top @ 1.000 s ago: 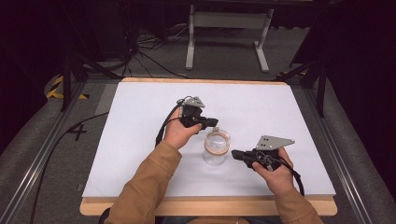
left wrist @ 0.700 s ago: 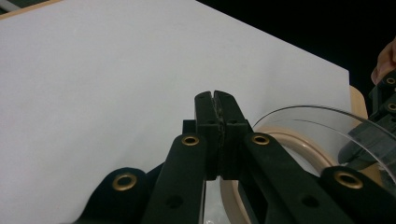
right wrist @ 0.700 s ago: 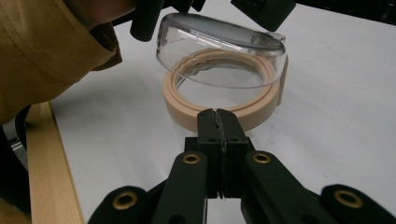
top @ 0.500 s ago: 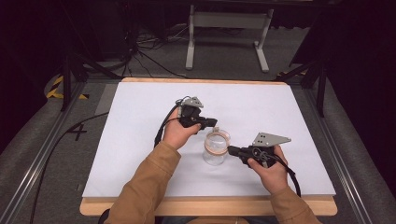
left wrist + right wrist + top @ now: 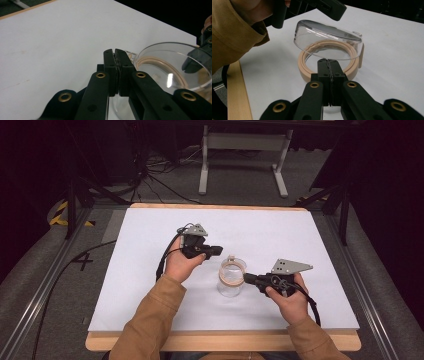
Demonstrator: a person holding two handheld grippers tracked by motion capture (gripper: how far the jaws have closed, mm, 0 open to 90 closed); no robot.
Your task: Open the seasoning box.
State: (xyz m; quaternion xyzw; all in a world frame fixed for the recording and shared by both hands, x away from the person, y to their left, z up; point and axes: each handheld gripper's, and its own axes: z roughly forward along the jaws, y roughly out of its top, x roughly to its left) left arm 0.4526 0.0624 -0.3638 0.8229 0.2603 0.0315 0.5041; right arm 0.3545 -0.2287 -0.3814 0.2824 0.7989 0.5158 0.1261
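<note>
High view has a clear jar (image 5: 231, 280) between both tools. Right gripper (image 5: 329, 62) has its jaws pressed together at the jar's tan ring (image 5: 310, 68); left gripper (image 5: 115, 53), jaws together, is beside its lifted lid (image 5: 172, 65).

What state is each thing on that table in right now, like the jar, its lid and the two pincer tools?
Glass jar: upright on the white table.
Clear lid: tilted up above the tan ring, not shut.
Tan ring: lies around the jar's mouth.
Left gripper: jaws pressed together, beside the lid's edge; holds nothing that I can see.
Right gripper: jaws pressed together at the ring's near rim; whether they pinch it, I cannot tell.
</note>
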